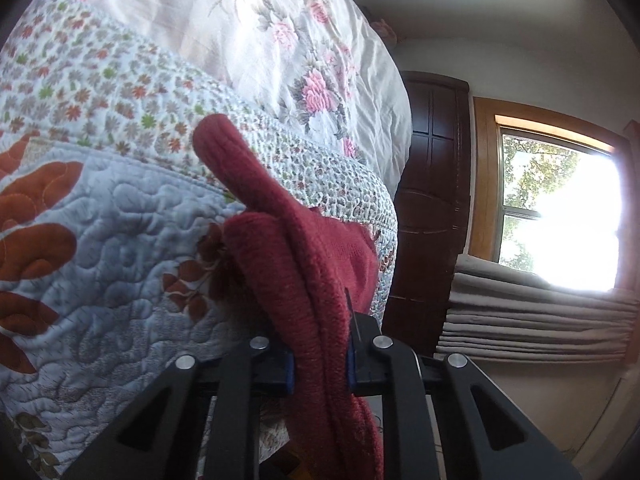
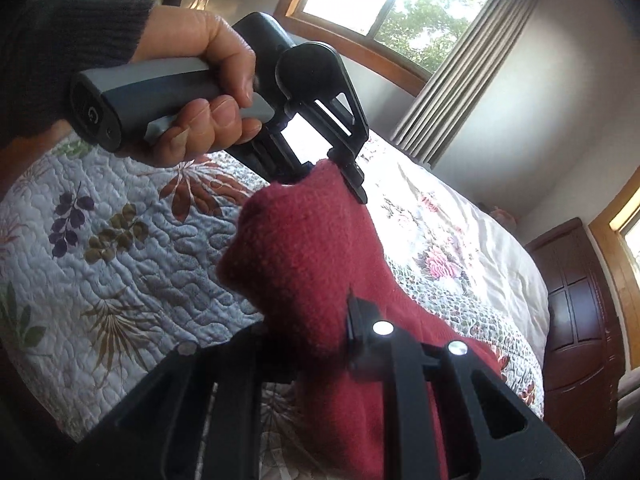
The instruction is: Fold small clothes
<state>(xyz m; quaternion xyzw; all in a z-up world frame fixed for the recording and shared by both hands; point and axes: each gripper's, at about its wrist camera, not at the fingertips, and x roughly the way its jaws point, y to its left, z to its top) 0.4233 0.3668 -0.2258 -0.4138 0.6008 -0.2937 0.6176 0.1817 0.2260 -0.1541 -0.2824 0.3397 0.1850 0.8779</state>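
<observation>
A dark red knitted garment (image 1: 304,248) hangs lifted above the bed. My left gripper (image 1: 320,364) is shut on a thick bunched edge of it, which runs up between the blue pads; a rounded end sticks up beyond. In the right wrist view the red knitted garment (image 2: 316,248) stretches between both tools. My right gripper (image 2: 320,340) is shut on its near part. The left gripper (image 2: 332,168), held by a hand (image 2: 204,92) in a dark sleeve, pinches the far corner.
Below lies a light blue quilt (image 1: 100,220) with leaf prints, and past it a white floral sheet (image 1: 288,40). A dark wooden cabinet (image 1: 432,200), grey curtains (image 1: 540,312) and a bright window (image 1: 560,208) stand beyond the bed.
</observation>
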